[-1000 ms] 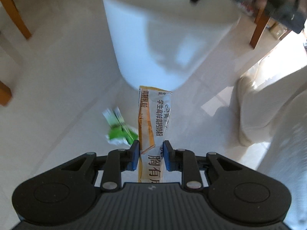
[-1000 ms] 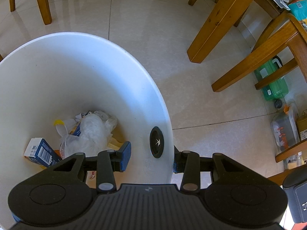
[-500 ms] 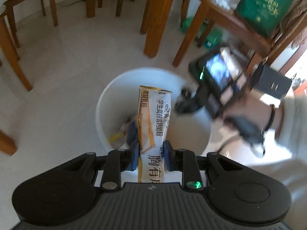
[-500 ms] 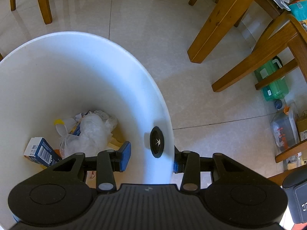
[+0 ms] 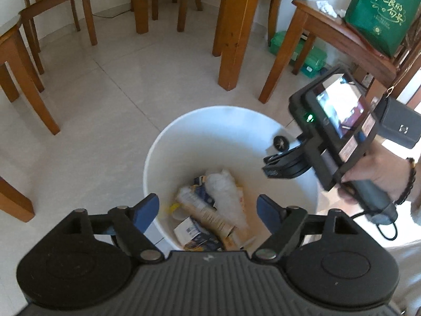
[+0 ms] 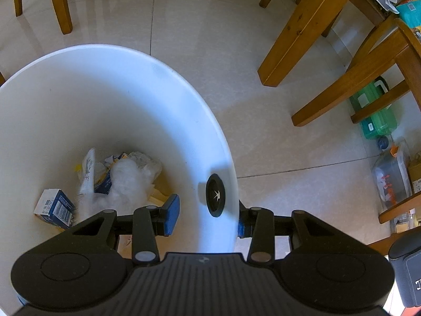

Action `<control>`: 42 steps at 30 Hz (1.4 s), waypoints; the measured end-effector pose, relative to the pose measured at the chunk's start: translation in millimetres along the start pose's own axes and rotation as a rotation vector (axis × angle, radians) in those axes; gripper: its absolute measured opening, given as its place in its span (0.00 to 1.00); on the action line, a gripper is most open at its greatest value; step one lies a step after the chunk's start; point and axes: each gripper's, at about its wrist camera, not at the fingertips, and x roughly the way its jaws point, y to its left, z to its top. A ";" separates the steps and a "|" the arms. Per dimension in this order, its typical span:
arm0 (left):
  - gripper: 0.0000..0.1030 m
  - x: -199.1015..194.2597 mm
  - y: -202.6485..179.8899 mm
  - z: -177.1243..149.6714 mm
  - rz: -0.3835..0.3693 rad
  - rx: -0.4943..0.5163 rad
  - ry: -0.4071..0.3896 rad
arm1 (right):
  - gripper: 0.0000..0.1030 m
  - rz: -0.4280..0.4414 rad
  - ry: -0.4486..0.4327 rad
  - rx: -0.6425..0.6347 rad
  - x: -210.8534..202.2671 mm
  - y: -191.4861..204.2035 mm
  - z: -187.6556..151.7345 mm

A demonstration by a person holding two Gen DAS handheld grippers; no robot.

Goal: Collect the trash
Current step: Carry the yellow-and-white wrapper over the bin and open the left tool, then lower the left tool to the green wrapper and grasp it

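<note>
Over the white bin [image 5: 168, 142] my left gripper [image 5: 208, 212] hangs with its two blue-padded fingers spread wide and nothing between them. Down in the bin's bottom lies the trash: the long sachet [image 5: 204, 214] rests flat-ish on the heap, its long axis running from the upper left toward the lower right in my left view, one end near the bin's middle, the other toward my gripper. Beside it I count one crumpled clear plastic bag [image 5: 226, 187] and one small blue-and-white carton [image 5: 185, 230]; other scraps sit under them, too jumbled to count.

My right gripper [image 6: 208, 216] straddles the bin's rim [image 6: 226, 158], one finger inside the wall and one outside. The outer pad looks to touch the wall but the inner one stands clear of it, so I cannot tell whether the grip is firm. In that view the carton [image 6: 54, 206] lies at the left of the bin floor, the bag [image 6: 126, 181] near the middle.

The bin stands on a pale tiled floor [image 5: 105, 105] among wooden furniture legs [image 5: 235, 34].
</note>
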 end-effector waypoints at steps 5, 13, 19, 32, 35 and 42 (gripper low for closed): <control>0.84 -2.9 5.7 -12.9 0.028 -0.007 0.000 | 0.46 -0.003 0.001 -0.002 -0.8 -0.7 0.2; 0.88 18.4 19.6 -71.1 0.129 -0.026 0.017 | 0.46 -0.002 -0.001 -0.001 -0.7 0.2 -1.1; 0.88 73.8 40.7 -131.7 0.114 -0.161 0.121 | 0.46 -0.001 0.000 0.000 -1.2 0.5 -1.1; 0.82 194.6 71.6 -201.0 0.190 -0.329 0.236 | 0.46 -0.007 0.001 -0.004 0.0 0.3 0.0; 0.79 203.2 73.3 -207.5 0.190 -0.352 0.238 | 0.46 -0.006 0.003 -0.003 0.1 0.4 -0.1; 0.61 212.8 73.1 -217.5 0.205 -0.369 0.251 | 0.46 -0.009 0.002 -0.006 0.5 0.7 -0.6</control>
